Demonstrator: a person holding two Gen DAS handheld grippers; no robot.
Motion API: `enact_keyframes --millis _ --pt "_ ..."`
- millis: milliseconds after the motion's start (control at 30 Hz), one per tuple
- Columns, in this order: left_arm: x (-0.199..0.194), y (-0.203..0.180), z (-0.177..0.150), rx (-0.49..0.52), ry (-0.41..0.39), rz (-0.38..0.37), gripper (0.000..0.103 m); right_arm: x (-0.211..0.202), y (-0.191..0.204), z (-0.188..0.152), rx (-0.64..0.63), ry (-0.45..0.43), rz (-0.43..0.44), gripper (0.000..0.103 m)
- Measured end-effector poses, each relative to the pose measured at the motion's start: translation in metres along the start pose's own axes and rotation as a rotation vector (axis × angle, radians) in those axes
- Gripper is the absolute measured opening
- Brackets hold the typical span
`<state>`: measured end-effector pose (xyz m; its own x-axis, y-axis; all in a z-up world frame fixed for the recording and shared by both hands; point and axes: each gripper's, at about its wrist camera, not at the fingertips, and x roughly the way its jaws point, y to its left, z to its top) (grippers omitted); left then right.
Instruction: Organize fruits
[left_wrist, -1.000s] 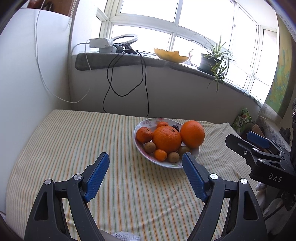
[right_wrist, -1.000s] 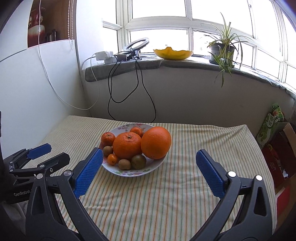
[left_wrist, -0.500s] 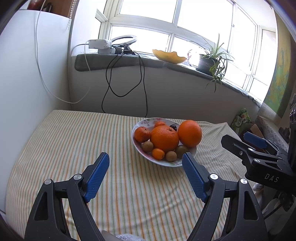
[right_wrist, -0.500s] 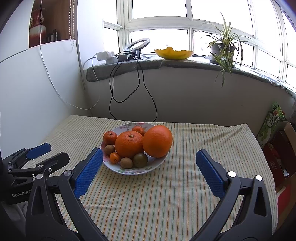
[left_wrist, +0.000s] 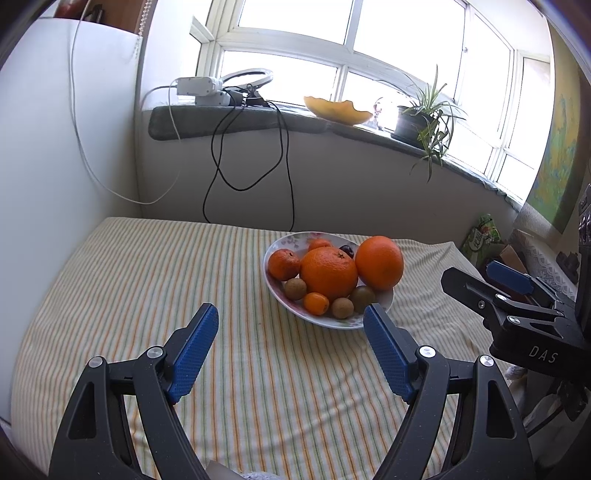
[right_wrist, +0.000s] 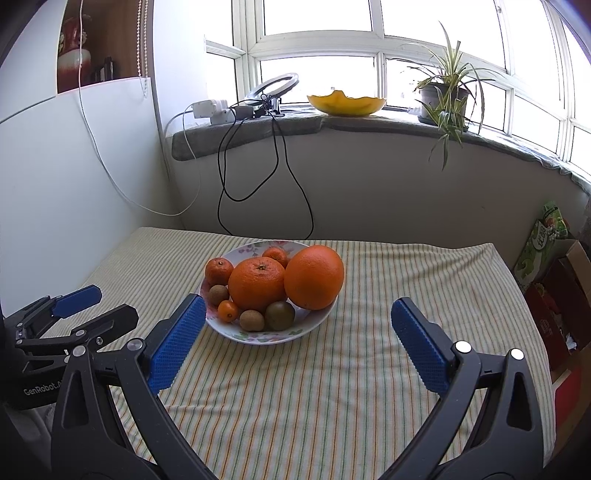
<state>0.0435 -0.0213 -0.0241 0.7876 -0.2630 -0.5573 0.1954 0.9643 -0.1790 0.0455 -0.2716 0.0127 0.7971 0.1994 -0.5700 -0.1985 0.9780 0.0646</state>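
Fruit sits heaped in the flowered bowl (right_wrist: 258, 338) on the striped cloth (right_wrist: 332, 387), at the middle of the table: two big oranges (right_wrist: 314, 277), smaller mandarins (right_wrist: 219, 271), brown kiwis (right_wrist: 252, 320) and a tiny kumquat (right_wrist: 227, 310). My left claw (left_wrist: 290, 350) hangs spread wide on the near side of the bowl with nothing between its pads, and my right claw (right_wrist: 297, 345) stands just as wide and as bare, near and a little right of the bowl.

I judge this fits two stages alike: everything gathered into the bowl and both claws drawn clear, or a full bowl waiting to be sorted out onto the cloth. No fruit lies loose on the cloth, so I cannot name one next move with any confidence.

Something dark (left_wrist: 346, 251) at the far side of the bowl, behind the oranges, is mostly hidden; I take it for a plum or grape, but cannot say. Both my handles run off the near edge.
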Motion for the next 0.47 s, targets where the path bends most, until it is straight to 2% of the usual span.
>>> enact_keyframes --millis 467 --pt "0.0025 0.0018 -0.0028 0.006 0.0 -0.001 0.081 0.0038 0.0013 -0.0024 -0.001 0.008 0.001 0.102"
